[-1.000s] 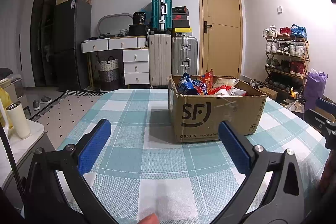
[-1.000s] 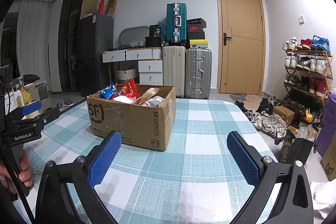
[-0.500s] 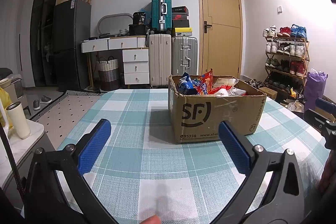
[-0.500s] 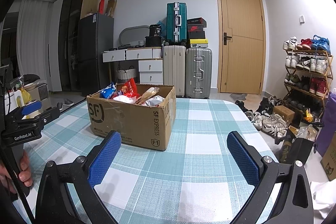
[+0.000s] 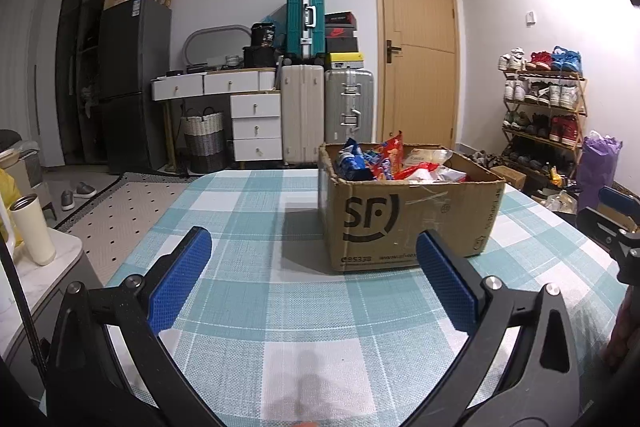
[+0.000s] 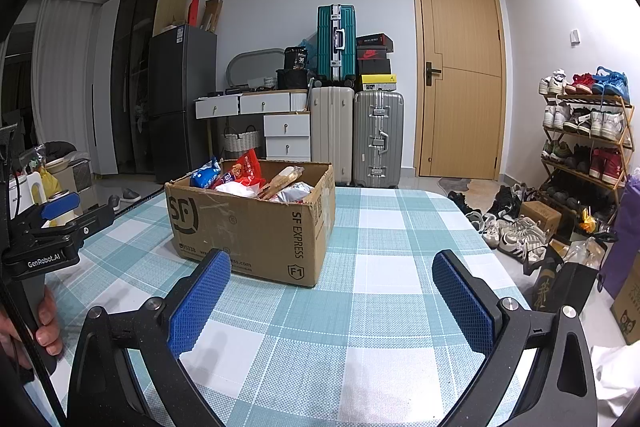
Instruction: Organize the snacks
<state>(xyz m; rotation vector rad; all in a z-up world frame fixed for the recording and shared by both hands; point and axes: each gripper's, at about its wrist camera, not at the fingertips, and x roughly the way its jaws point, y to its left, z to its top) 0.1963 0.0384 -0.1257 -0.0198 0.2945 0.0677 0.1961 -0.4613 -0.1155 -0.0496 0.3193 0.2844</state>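
While both tongs hang wide apart and hold nothing, we note the left tongs (image 5: 312,267) low over the table (image 5: 248,211), short of the cardboard box (image 5: 408,223), and the right tongs (image 6: 332,291) likewise, near the box's right corner.

Position of task items: the snacks (image 6: 256,183) lie heaped in the open box, which stands on the checked cloth. No packet lies loose on the cloth in either view.

Stage: this arrangement fits either packets gathered in, or a full box awaiting sorting out. We cannot settle which.

Handling advice: any reach into the box should come from above, clear of the rim; packets are soft and crinkled, so we judge a light pinch at a sealed edge safest.

Count: one box; two tongs; at least five packets show, among them a blue one (image 6: 205,174) and a red one (image 6: 249,167). Those beneath are hidden.
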